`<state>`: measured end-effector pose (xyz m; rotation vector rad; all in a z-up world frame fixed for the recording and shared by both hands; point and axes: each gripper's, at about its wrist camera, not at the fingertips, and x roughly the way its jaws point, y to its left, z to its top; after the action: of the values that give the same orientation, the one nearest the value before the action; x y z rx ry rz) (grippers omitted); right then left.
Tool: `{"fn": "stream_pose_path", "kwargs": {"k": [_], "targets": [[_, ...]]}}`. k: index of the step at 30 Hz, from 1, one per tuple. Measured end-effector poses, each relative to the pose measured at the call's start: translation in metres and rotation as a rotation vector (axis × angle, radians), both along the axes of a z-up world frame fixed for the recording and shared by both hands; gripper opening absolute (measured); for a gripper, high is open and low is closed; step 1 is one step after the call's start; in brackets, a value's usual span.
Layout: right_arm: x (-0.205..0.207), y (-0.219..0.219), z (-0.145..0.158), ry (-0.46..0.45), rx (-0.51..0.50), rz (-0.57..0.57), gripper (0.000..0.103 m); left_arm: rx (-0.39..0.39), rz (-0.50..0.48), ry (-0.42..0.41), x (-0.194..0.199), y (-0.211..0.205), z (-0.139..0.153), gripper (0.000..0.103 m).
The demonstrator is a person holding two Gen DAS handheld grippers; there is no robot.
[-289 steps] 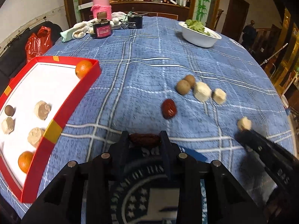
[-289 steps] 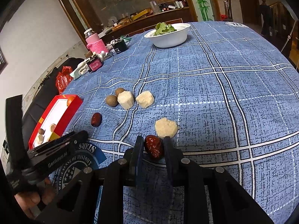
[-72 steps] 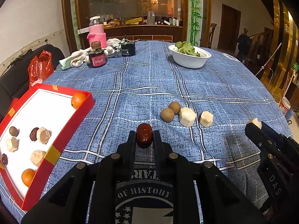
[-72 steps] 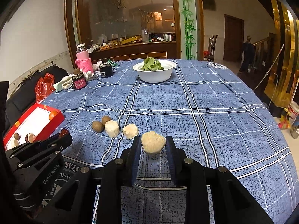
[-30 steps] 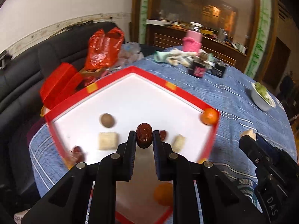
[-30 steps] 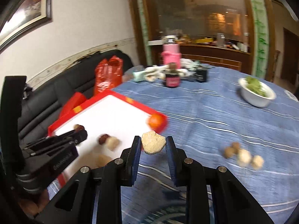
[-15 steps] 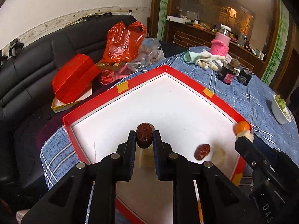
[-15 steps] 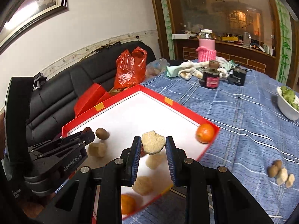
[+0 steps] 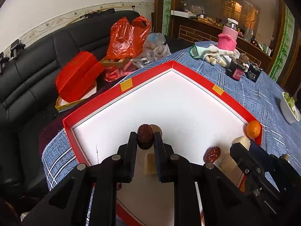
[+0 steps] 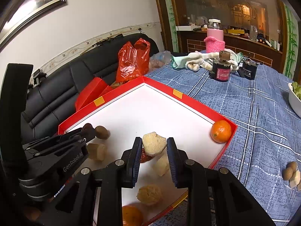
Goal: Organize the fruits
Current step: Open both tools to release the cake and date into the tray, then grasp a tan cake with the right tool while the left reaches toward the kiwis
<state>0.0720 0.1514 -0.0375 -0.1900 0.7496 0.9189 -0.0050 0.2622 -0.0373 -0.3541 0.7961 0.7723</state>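
My left gripper [image 9: 144, 138] is shut on a dark red date [image 9: 144, 136] and holds it over the near left part of the red-rimmed white tray [image 9: 169, 64]. My right gripper [image 10: 153, 146] is shut on a pale peeled fruit chunk [image 10: 154, 143] above the tray's [image 10: 197, 101] front part. In the tray lie an orange [image 10: 220, 131] in the right corner, a brown round fruit [image 10: 102, 132], a pale chunk [image 10: 96, 151], another pale chunk [image 10: 149, 194], a date [image 9: 212, 153] and a second orange [image 10: 131, 215].
A black sofa [image 9: 37, 56] with red bags [image 9: 128, 37] lies beyond the table edge. On the blue cloth [image 10: 263, 113] stand a pink jar [image 10: 214, 37], a dark bottle [image 10: 222, 69], gloves and a white bowl [image 10: 295, 99]. Loose fruits [image 10: 290, 171] lie at right.
Both grippers have moved a little further over the tray and lower, still holding their fruit. The tray looks nearer.
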Motion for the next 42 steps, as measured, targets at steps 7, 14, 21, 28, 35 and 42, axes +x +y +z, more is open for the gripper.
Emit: {"fn": "stream_pose_path", "kwargs": {"k": [7, 14, 21, 28, 35, 42], "targets": [[-0.002, 0.0, -0.001, 0.006, -0.021, -0.001, 0.037, -0.022, -0.005, 0.041, 0.004, 0.001, -0.005, 0.017], [-0.006, -0.029, 0.013, -0.017, 0.026, -0.025, 0.055, 0.009, 0.02, 0.021, -0.001, -0.005, 0.003, 0.067], [-0.009, -0.103, 0.027, -0.064, 0.052, -0.113, 0.062, 0.02, 0.027, -0.105, -0.015, -0.022, 0.021, 0.07], [0.022, -0.213, 0.015, -0.041, 0.006, -0.363, 0.065, -0.005, -0.113, -0.193, -0.009, -0.068, 0.029, 0.072], [0.076, -0.264, -0.01, 0.039, -0.106, -0.53, 0.043, -0.001, -0.292, -0.147, 0.012, -0.12, 0.022, 0.072], [0.099, -0.244, -0.03, 0.054, -0.171, -0.478, 0.041, -0.03, -0.402, -0.107, 0.032, -0.15, 0.018, 0.072]]}}
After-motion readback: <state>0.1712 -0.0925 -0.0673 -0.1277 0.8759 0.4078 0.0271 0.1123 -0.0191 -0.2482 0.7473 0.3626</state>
